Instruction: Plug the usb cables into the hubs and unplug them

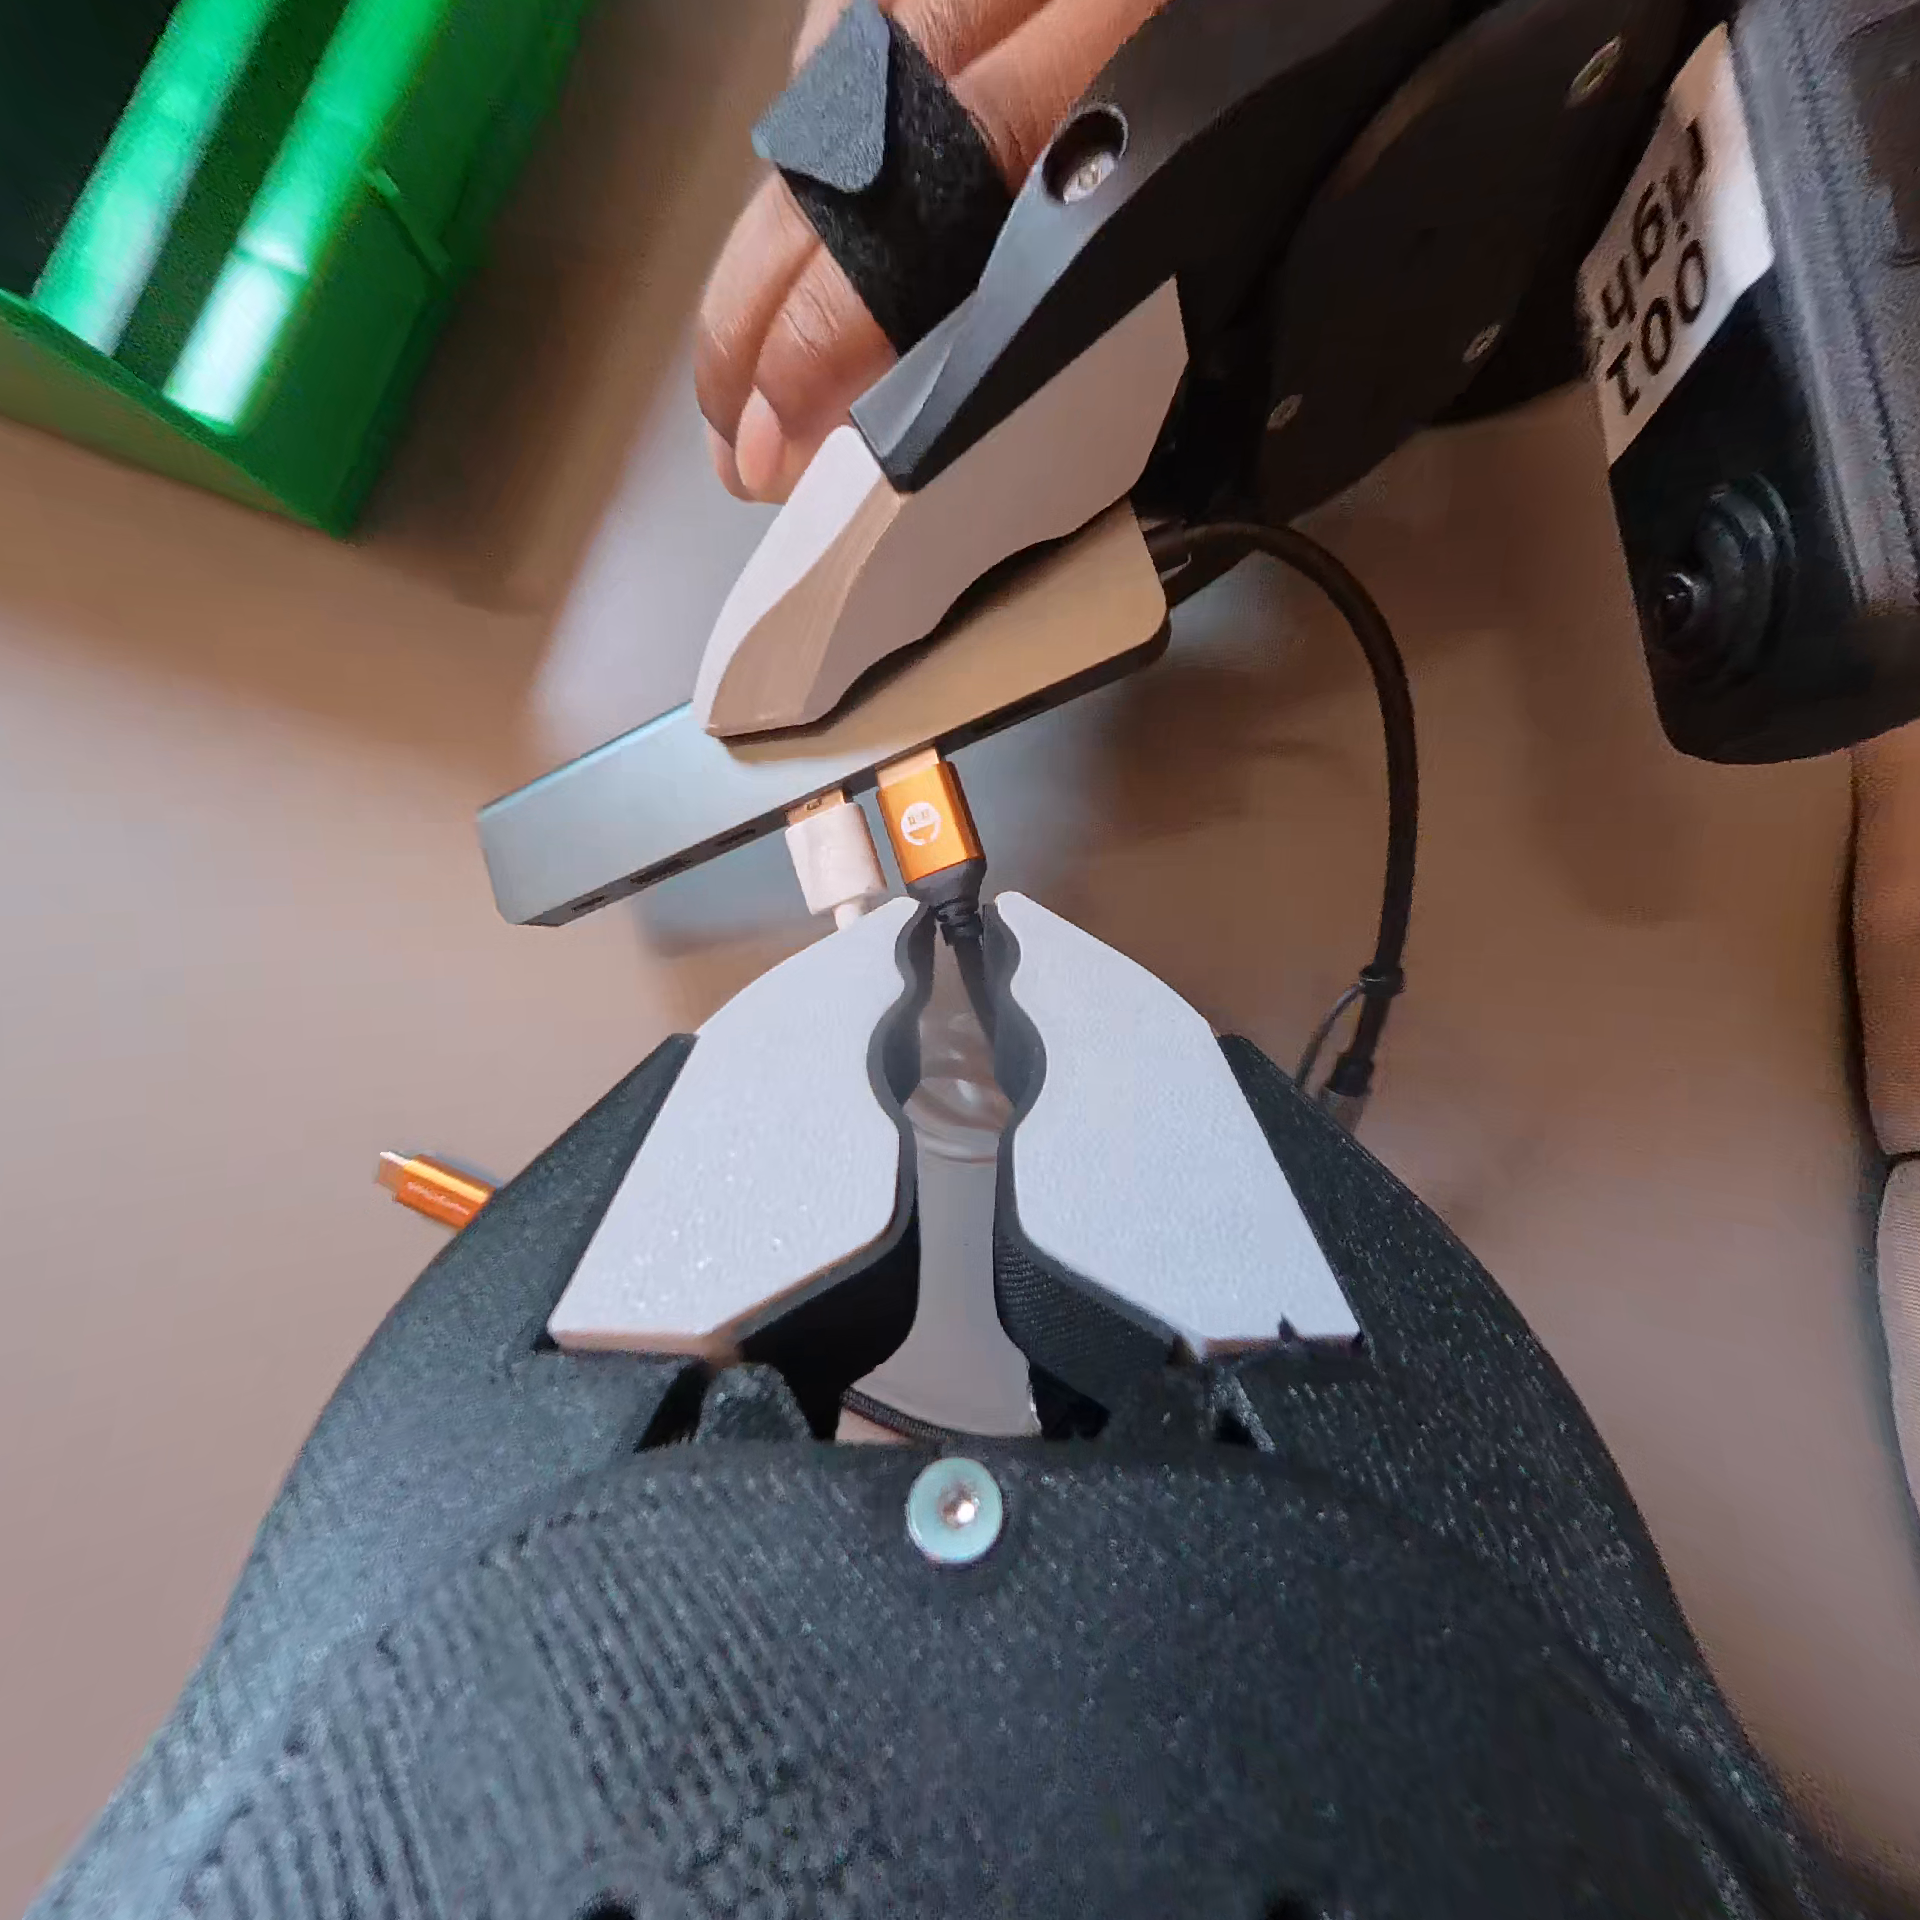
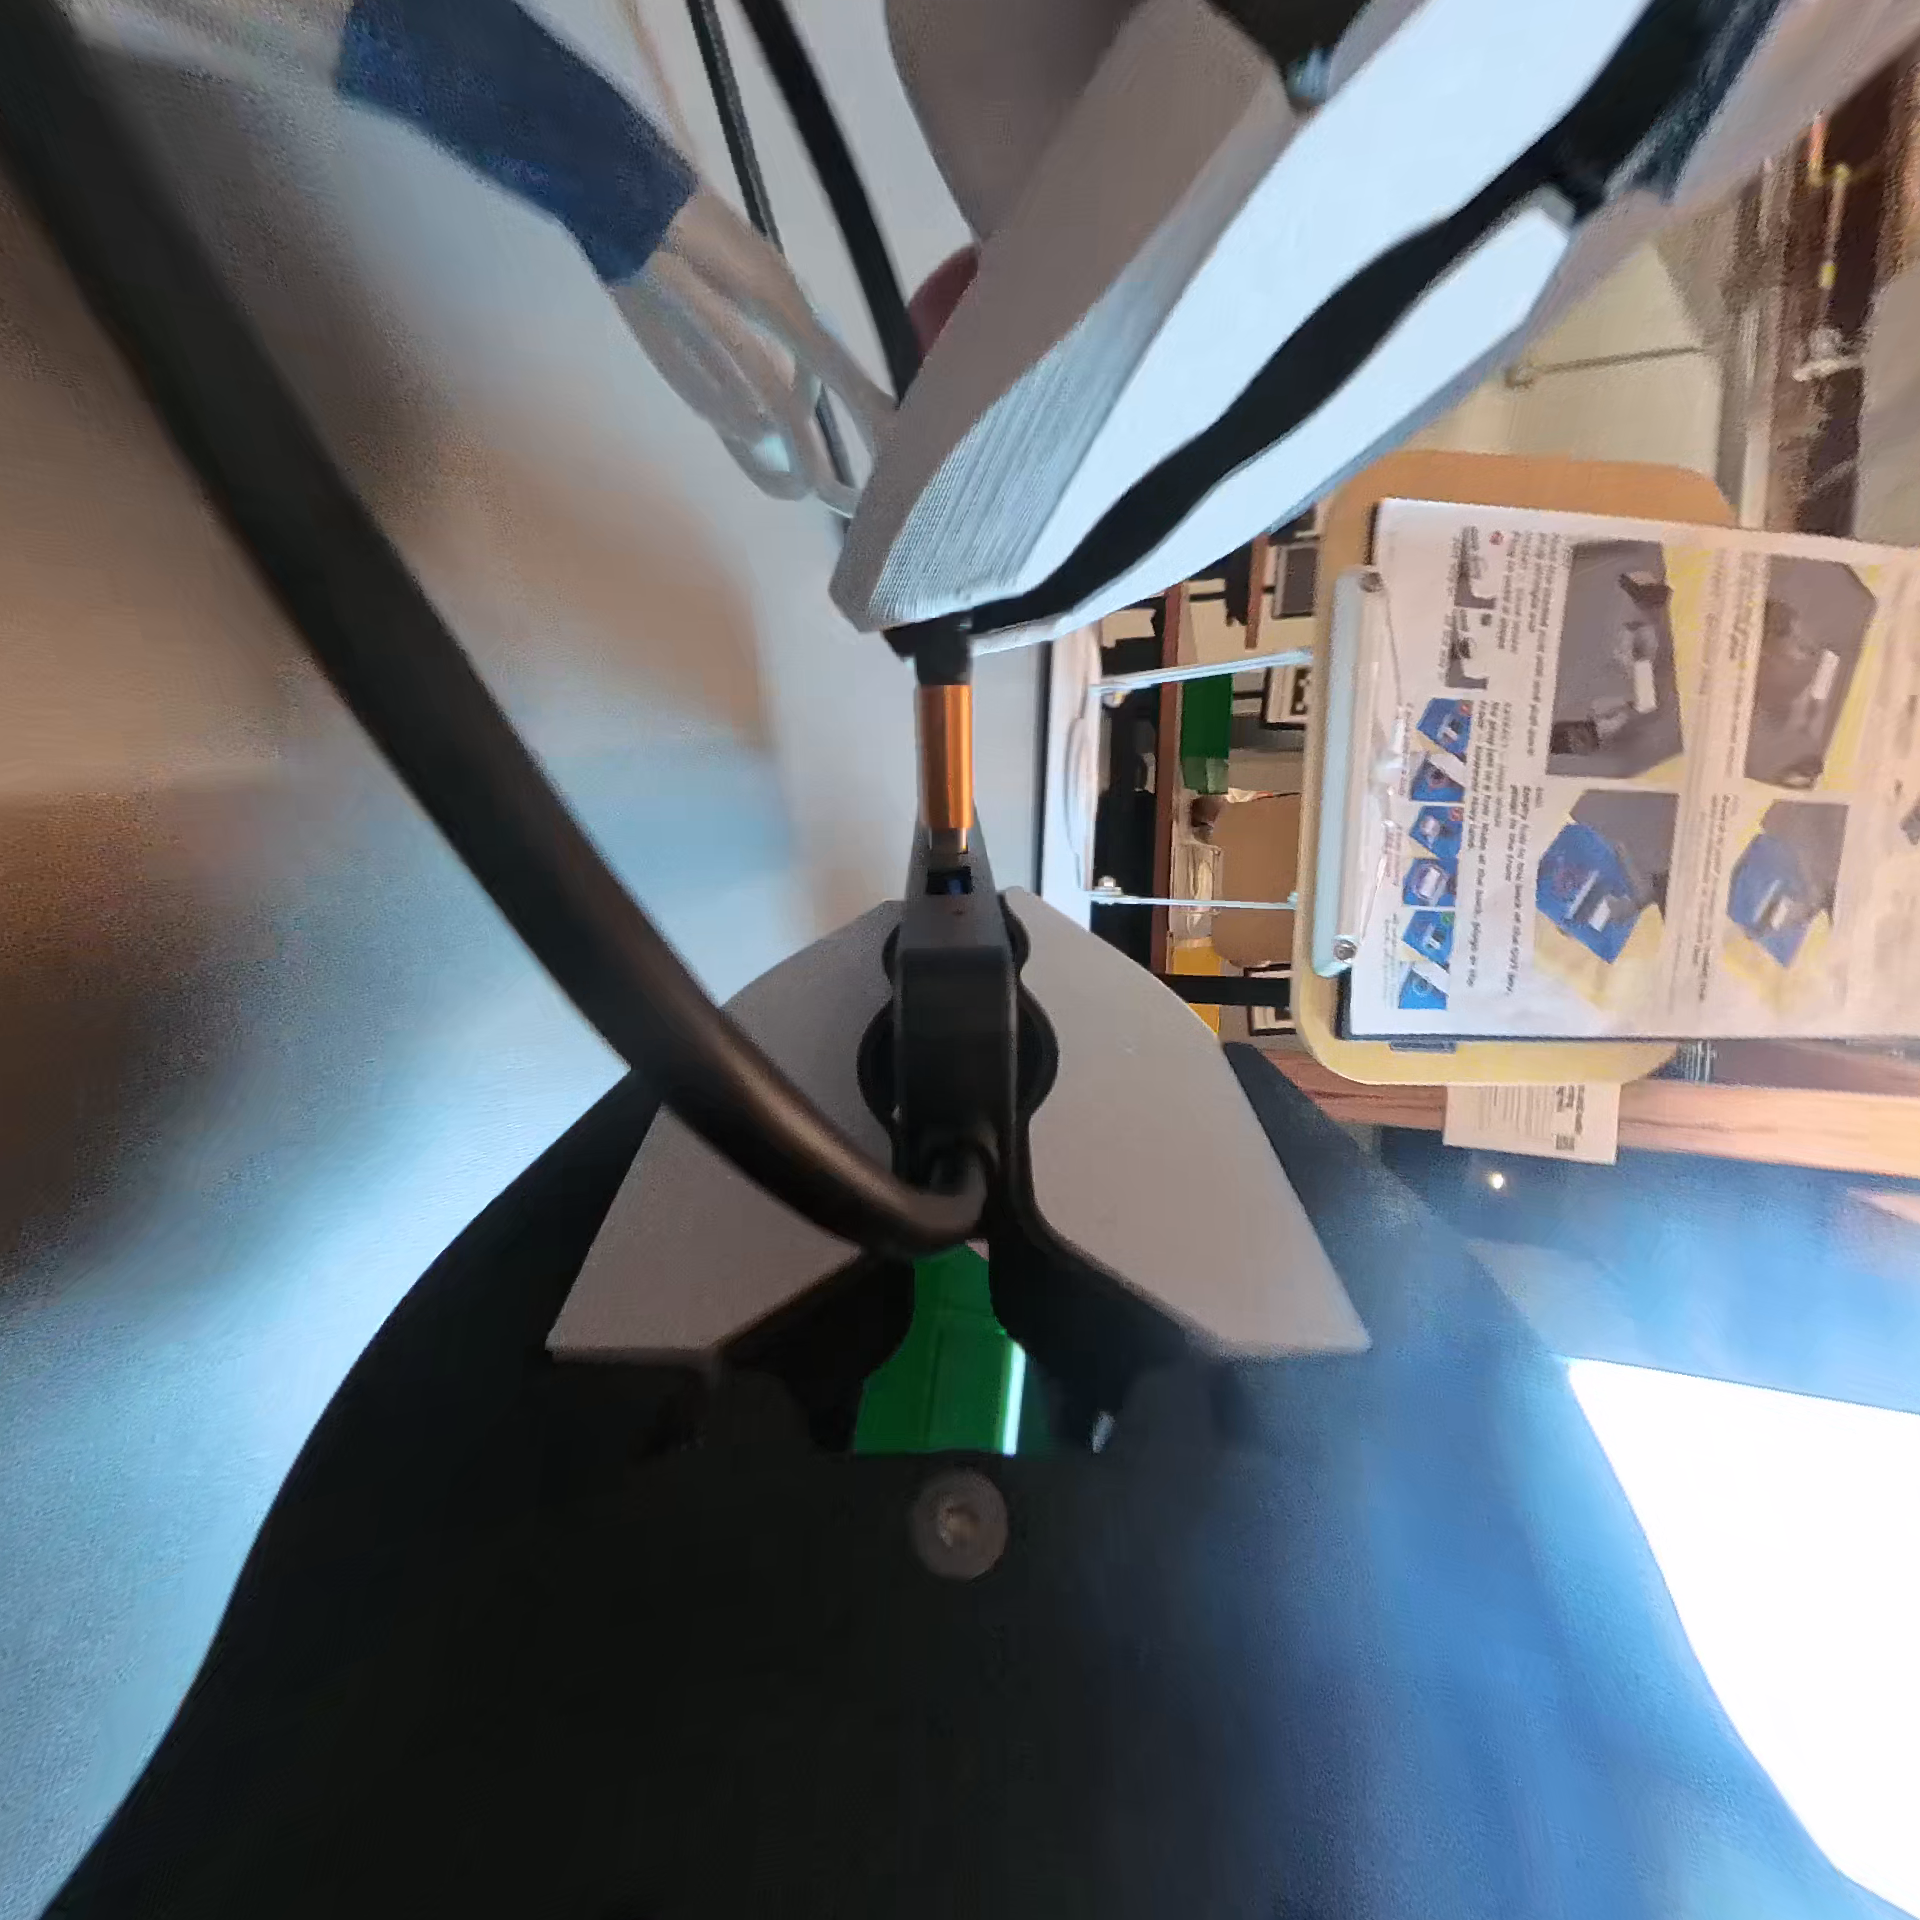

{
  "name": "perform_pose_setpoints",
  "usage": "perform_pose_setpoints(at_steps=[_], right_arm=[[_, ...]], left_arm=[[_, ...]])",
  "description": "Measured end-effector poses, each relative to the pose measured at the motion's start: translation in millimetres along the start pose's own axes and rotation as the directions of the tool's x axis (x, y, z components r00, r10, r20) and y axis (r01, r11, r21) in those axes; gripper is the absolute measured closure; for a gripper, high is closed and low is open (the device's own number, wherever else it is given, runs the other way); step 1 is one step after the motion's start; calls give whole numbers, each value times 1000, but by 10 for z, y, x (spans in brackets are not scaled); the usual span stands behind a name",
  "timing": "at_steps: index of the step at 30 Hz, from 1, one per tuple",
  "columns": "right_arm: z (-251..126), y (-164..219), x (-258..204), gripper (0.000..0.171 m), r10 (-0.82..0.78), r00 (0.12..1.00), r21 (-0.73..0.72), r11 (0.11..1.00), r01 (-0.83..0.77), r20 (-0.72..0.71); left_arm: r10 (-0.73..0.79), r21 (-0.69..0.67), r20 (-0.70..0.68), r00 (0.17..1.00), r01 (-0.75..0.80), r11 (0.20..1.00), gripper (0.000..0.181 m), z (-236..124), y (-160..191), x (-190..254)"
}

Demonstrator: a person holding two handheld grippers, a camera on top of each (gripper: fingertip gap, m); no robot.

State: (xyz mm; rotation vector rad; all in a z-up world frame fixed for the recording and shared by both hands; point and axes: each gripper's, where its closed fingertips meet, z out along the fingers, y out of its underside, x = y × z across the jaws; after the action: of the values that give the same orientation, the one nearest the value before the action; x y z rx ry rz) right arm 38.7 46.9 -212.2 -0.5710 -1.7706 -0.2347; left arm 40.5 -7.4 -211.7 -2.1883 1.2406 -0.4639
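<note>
Above the tan table (image 1: 260, 831), the right gripper (image 1: 935, 623) slants down, clamping the grey hub (image 1: 623, 831) flat. Opposite, the left gripper (image 1: 961, 914) pinches the black cable just behind the orange plug (image 1: 925, 831) — seated in the hub beside a white plug (image 1: 836, 857).

My right gripper's finger (image 1: 914, 582) covers much of the hub (image 1: 623, 831). Green bin (image 1: 208, 229) cut off at the edge, blurred. Clipboard sheet (image 2: 1662, 769) too smeared to make out.

Orange plug (image 1: 925, 831) in grey hub (image 1: 623, 842)
</note>
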Motion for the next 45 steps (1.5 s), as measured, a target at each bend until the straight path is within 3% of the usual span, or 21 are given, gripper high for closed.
perform_pose_setpoints(at_steps=[2, 5, 8, 10, 13, 16, 20, 24, 27, 31, 35, 41, 45], right_arm=[[-33, 3, 130, 160, 62, 998, 9, 998, -61, -17], [-132, 81, 360, 160, 193, 980, 26, 981, -192, -44], [-304, 206, 812, 160, 413, 909, 62, 910, -410, -52], [-445, 379, 1231, 160, 522, 849, 81, 853, -516, -85], [-591, 835, 1768, 160, 560, 818, -46, 821, -569, -128], [-629, 1461, 2175, 160, 504, 843, -285, 794, -537, -185], [-533, 2362, 2439, 160, 358, 915, -631, 671, -389, -184], [-289, 3002, 2237, 159, 280, 959, -855, 486, -181, -43], [-9, 3228, 1835, 160, 220, 967, -919, 393, 31, 127], [430, 3161, 1155, 160, 268, 921, -900, 407, 158, 283], [702, 2900, 812, 158, 464, 836, -868, 496, 30, 294], [546, 2636, 936, 124, 760, 592, -828, 495, -262, 267], [395, 2279, 1313, 119, 835, 485, -682, 514, -520, 259]], left_arm=[[2, 108, 9, 1000, -3, 994, 160, -234, -157, -22], [-22, 339, 127, 992, -23, 940, 154, -875, -453, -216], [-120, 620, 303, 946, -100, 778, 155, -1802, -714, -435], [-213, 730, 377, 901, -148, 668, 159, -2346, -728, -516], [-298, 789, 372, 879, -131, 601, 163, -2677, -560, -524], [-334, 750, 385, 860, -81, 657, 162, -2540, -226, -506], [-355, 735, 358, 864, -26, 678, 161, -2181, 140, -351], [-430, 749, 347, 833, 30, 662, 156, -1938, 434, -367], [-473, 747, 338, 813, 74, 661, 150, -1844, 558, -459], [-478, 722, 394, 785, 58, 690, 150, -1789, 686, -569], [-475, 686, 411, 778, 79, 723, 150, -1632, 818, -609], [-440, 631, 456, 774, 68, 773, 148, -1504, 885, -642], [-443, 633, 480, 757, 51, 773, 148, -1545, 886, -655]])
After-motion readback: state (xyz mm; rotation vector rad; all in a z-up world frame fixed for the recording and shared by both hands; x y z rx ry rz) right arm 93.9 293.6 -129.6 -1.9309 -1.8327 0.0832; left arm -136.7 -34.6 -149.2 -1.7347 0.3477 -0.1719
